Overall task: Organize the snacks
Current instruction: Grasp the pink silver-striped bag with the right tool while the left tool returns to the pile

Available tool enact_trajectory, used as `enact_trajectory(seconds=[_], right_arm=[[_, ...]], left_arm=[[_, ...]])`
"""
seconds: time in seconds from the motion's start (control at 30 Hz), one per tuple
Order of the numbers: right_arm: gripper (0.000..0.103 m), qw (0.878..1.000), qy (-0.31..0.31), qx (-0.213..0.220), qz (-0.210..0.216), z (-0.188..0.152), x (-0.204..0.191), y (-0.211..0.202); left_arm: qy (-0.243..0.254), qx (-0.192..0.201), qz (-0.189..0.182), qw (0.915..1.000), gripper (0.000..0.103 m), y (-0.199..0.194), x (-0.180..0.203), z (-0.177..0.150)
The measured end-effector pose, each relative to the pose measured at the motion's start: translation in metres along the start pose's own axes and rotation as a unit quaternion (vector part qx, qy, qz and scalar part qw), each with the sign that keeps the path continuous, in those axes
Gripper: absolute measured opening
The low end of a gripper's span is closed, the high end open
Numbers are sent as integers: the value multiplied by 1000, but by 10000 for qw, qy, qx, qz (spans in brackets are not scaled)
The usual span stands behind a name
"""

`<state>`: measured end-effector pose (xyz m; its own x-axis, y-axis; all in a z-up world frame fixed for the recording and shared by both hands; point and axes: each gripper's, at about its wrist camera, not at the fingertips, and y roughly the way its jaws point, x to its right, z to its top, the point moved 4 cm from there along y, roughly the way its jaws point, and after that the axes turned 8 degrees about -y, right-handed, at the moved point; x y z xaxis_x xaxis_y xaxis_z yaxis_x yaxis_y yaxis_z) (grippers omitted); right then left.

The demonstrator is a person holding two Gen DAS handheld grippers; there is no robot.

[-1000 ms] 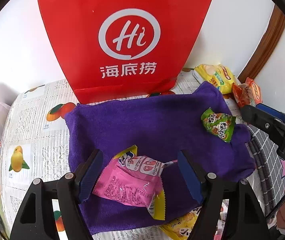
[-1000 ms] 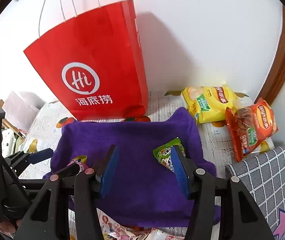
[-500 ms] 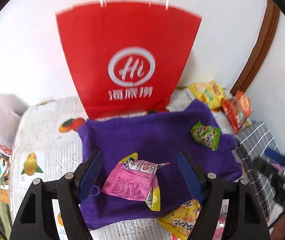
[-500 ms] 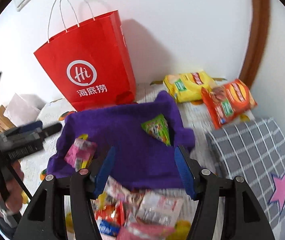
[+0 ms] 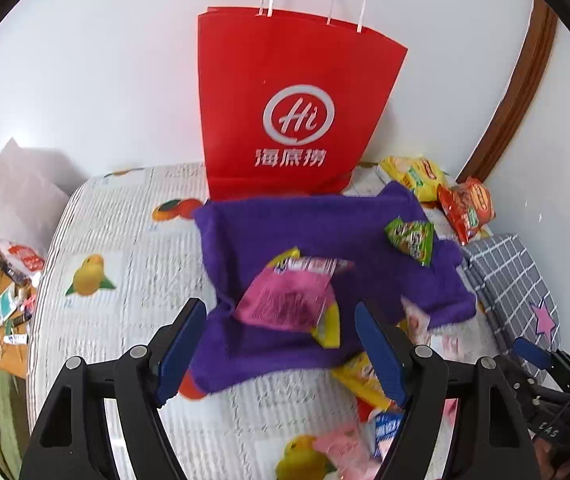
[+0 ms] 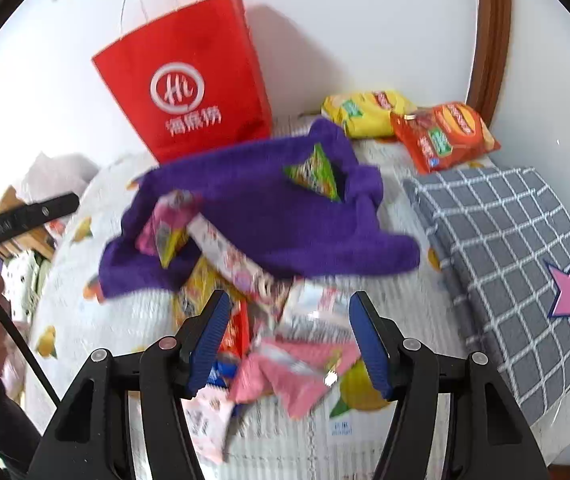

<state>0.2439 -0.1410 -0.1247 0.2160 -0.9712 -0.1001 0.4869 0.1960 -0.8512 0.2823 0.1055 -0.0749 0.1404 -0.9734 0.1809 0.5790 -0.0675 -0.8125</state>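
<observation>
Red paper bag (image 5: 289,116) upright, inside hidden. Purple towel (image 5: 325,240) carries pink packet (image 5: 289,300), green packet (image 5: 411,236). Left gripper (image 5: 281,344) and right gripper (image 6: 289,340) both gaping, empty.

— What is under it all?
— A bed (image 5: 133,216) with a white cover that has fruit pictures on it.
— What lies on it?
— A purple towel (image 5: 293,220) in the middle; a red bag (image 5: 297,96) stands behind it; a yellow pack (image 6: 361,114) and an orange pack (image 6: 445,136) at the back right; a grey pillow (image 6: 505,232) on the right; a heap of snacks (image 6: 285,344) at the front.
</observation>
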Motion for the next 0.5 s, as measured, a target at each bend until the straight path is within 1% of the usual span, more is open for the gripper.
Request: enact_trajectory(seconds=[0.17, 0.27, 0.37, 0.5], right_arm=[[62, 9992, -77, -379, -62, -36, -8, 18], [63, 9986, -84, -507, -151, -46, -9, 27], [71, 9980, 83, -622, -108, -50, -8, 39], [71, 9968, 220, -750, -159, -49, -9, 58]], left_arm=[[-16, -128, -105, 9999, 75, -1, -2, -21], [45, -172, -88, 9998, 75, -1, -2, -31], [72, -205, 14, 9998, 75, -1, -7, -40], [43, -293, 26, 9996, 75, 0, -15, -55]])
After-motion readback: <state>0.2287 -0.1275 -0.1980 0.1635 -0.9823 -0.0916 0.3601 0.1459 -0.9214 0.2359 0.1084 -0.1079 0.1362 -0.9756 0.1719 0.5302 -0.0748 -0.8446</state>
